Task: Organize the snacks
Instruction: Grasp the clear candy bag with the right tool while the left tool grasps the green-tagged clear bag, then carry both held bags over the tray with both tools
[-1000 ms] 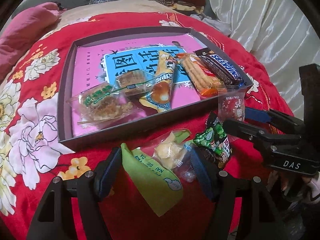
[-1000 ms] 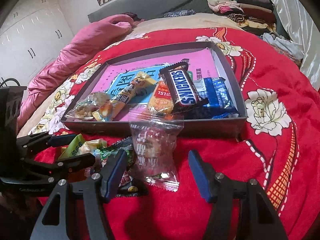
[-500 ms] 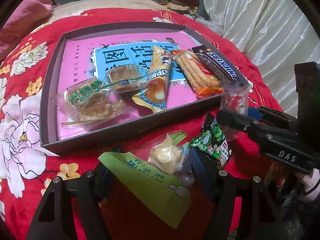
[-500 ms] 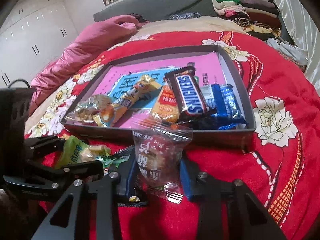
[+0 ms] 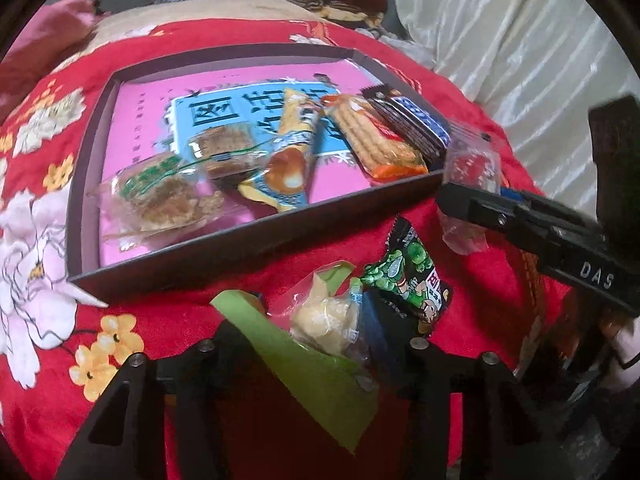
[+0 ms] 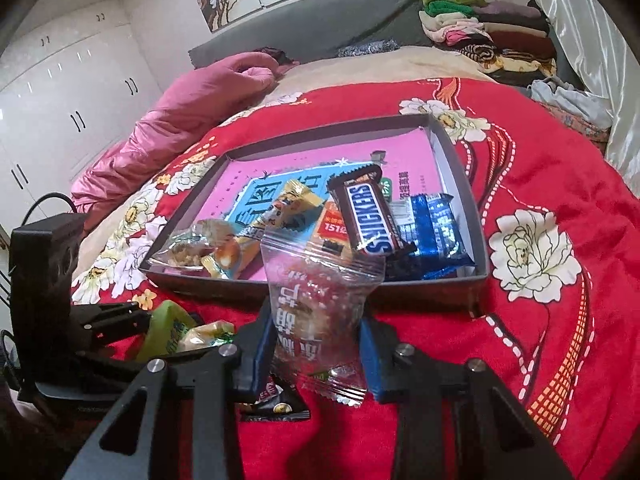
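Several snacks already lie in the tray [image 6: 478, 240]. The right claw [image 6: 318, 344] grips a clear packet [image 6: 316, 304]; the left claw [image 5: 308, 332], just closing, clasps a green-ended packet [image 5: 320, 316]. A pea packet [image 5: 404, 276] waits at its 1 o'clock.

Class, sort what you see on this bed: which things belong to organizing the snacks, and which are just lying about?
Part of the job:
- tray
- Snickers bar
- clear candy packet in the right gripper
- green-wrapped snack in the left gripper
- green pea packet

Lying about:
- folded clothes
- pink quilt
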Available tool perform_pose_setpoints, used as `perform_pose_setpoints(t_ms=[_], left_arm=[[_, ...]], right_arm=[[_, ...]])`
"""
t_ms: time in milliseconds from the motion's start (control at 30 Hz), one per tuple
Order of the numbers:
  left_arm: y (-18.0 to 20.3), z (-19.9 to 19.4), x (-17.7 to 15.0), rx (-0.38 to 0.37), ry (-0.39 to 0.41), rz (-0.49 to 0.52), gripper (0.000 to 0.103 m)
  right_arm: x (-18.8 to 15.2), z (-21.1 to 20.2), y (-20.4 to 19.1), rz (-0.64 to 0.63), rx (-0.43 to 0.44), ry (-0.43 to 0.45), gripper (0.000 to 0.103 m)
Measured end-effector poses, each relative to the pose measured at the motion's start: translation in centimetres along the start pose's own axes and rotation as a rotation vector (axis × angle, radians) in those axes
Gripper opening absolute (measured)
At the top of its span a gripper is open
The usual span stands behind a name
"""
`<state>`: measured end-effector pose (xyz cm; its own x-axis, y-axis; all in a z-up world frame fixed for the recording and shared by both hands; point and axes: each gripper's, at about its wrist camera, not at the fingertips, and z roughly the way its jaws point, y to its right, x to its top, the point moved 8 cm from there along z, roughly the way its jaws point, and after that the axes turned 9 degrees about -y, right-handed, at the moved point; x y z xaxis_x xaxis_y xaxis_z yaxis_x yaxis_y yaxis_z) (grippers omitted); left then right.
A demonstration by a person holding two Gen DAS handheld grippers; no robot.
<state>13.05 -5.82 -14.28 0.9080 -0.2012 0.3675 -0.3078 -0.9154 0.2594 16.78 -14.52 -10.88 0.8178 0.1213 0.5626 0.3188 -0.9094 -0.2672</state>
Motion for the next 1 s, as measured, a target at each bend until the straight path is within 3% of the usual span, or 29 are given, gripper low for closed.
perform_pose_setpoints(t_ms=[200,533,1000], left_arm=[[-0.5,-0.9,-0.3,-0.036,0.011,-0.055,0.037],[-2.7,-4.4,0.2,-0.074,0.081,-0.154,0.036],[-3.6,-8.2,2.3,-0.007,0.187,-0.15,0.036]], right_arm=[[0.2,-0.4,-0.2,-0.009,0.003,0.016,0.038],[0.8,-1.3,-0.8,-0.036,0.008,0.052,0.038],[1.5,-1.8,-1.9,-0.069,0.013,0.081,0.038]])
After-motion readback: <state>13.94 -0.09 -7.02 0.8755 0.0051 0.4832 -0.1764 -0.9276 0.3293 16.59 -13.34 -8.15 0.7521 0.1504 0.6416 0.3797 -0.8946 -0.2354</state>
